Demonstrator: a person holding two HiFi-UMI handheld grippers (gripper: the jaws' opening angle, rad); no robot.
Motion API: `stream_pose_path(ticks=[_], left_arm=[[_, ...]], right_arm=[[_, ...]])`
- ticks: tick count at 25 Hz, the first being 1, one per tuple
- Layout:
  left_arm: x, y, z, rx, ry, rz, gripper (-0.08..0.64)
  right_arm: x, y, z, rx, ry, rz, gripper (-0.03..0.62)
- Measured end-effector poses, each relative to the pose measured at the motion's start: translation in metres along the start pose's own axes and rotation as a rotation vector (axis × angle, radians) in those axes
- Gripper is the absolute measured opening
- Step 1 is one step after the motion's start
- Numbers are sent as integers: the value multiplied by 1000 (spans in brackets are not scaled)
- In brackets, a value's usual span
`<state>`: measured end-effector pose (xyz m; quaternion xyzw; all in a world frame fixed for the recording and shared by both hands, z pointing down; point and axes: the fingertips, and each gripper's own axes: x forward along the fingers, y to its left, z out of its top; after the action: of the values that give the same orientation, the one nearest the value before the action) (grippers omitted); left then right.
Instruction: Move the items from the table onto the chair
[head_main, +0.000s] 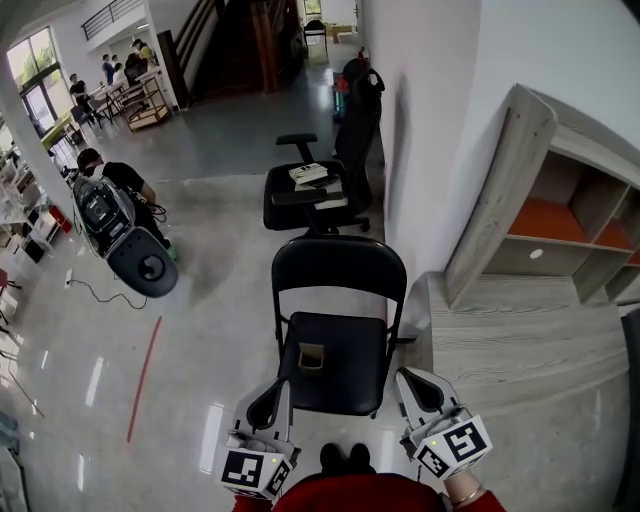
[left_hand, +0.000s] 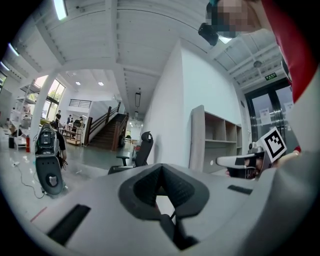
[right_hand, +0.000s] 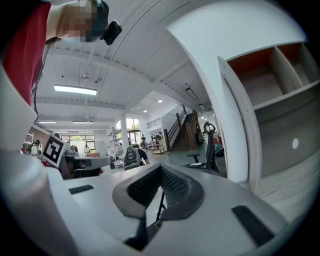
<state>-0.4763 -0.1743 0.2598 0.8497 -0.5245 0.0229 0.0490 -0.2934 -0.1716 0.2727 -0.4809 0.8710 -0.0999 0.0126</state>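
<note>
A black folding chair (head_main: 335, 340) stands right in front of me. On its seat rests a small brown open box (head_main: 311, 357). My left gripper (head_main: 266, 404) hovers at the seat's near left corner, my right gripper (head_main: 421, 392) at its near right corner, beside the grey wooden table (head_main: 530, 345). Both point forward and upward with their jaws together and nothing between them. In the left gripper view the left gripper (left_hand: 161, 199) shows only its closed dark pads. The right gripper (right_hand: 159, 199) looks the same in its own view.
A grey shelf unit (head_main: 565, 225) with orange panels stands on the table against the white wall. Farther off, a black office chair (head_main: 305, 195) carries books. At the left a person (head_main: 115, 180) crouches by a dark machine (head_main: 125, 235). A red line (head_main: 145, 375) marks the glossy floor.
</note>
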Motion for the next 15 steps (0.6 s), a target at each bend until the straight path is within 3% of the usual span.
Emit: stream_pose_path(ticks=[15], left_arm=[[2, -1, -6, 13, 24, -11, 8]], right_arm=[[3, -8, -2, -65, 29, -15, 6]])
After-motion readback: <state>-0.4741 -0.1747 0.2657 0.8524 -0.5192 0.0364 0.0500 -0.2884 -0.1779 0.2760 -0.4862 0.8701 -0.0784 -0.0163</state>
